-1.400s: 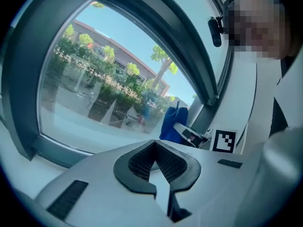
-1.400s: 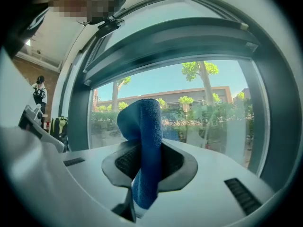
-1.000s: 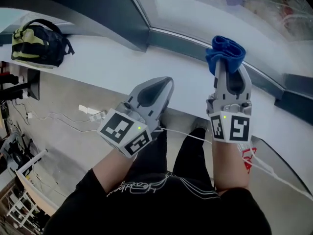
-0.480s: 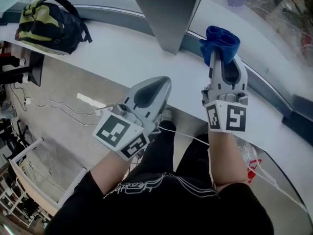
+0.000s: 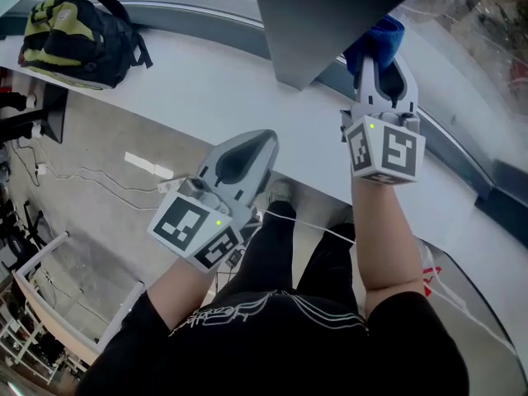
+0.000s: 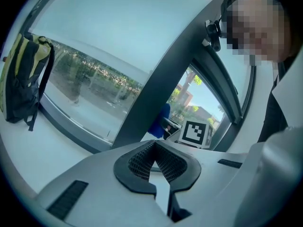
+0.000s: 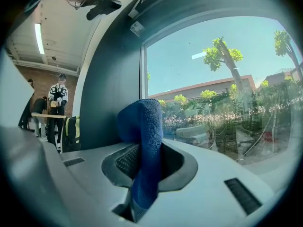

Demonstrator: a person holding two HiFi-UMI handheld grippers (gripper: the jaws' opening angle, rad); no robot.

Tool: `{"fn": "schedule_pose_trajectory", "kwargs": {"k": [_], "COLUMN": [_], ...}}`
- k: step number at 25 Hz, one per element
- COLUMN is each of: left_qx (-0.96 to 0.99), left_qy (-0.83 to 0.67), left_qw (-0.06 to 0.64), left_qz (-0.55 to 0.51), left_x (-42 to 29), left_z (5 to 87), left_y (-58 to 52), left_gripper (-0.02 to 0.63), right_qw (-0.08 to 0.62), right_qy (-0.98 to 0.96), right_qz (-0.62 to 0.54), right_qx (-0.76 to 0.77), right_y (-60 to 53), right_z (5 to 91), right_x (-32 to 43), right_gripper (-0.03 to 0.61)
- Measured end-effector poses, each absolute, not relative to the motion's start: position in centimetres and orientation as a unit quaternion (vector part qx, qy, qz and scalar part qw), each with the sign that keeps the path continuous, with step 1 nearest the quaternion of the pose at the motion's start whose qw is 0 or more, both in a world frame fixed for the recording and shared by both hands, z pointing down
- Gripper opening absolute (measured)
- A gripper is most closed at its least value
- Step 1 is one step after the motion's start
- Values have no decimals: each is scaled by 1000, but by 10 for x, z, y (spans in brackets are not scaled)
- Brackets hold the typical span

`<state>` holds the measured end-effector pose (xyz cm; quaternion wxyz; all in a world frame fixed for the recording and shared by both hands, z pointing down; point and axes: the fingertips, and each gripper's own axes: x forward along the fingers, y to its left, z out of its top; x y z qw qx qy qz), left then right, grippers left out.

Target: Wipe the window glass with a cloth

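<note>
Clamping cloth in right gripper near glass

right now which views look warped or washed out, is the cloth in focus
Both gripper views: fisheye, the window frame bows and corners go dark. Right gripper view: blue cloth sharp, weave visible. Left gripper view: sky blown out. Head view: pale glare on the glass.

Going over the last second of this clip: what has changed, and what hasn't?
The right tongs, shut on the blue cloth, moved up and forward, toward the glass beside the dark pillar. Nothing was picked up or released. The left tongs stayed low, shut and empty; the backpack stayed on the sill.
</note>
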<state>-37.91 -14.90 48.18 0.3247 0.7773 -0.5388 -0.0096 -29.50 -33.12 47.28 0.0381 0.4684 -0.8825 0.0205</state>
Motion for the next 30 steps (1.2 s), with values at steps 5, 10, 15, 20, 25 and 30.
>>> {"fn": "schedule_pose_trajectory", "kwargs": {"k": [5,10,15,20,25,30], "left_qx": [777,778,781,781,786,795], "left_qy": [-538,-534,-528,-527,-519,-504], "left_qw": [327,331,333,335,336,338], "left_qz": [-7,-3,1,11,17,18], "left_x": [-377,-366,-355,-344,-322,-289], "left_z": [486,490,493,497,500,498], "left_y": [-150,-150,-152,-151,-154,-161], "left_gripper": [6,6,6,6,6,6], "right_qw": [45,47,58,61,55,60], "right_qy": [-876,-872,-868,-861,-859,-852], "right_qz": [22,18,18,26,25,26], "right_qx": [480,487,492,504,509,520], "right_y": [-342,-346,-345,-346,-348,-345], "right_z": [486,494,506,516,515,512], "right_x": [-297,-300,-299,-283,-259,-222], "right_gripper": [64,64,64,64,64,64]}}
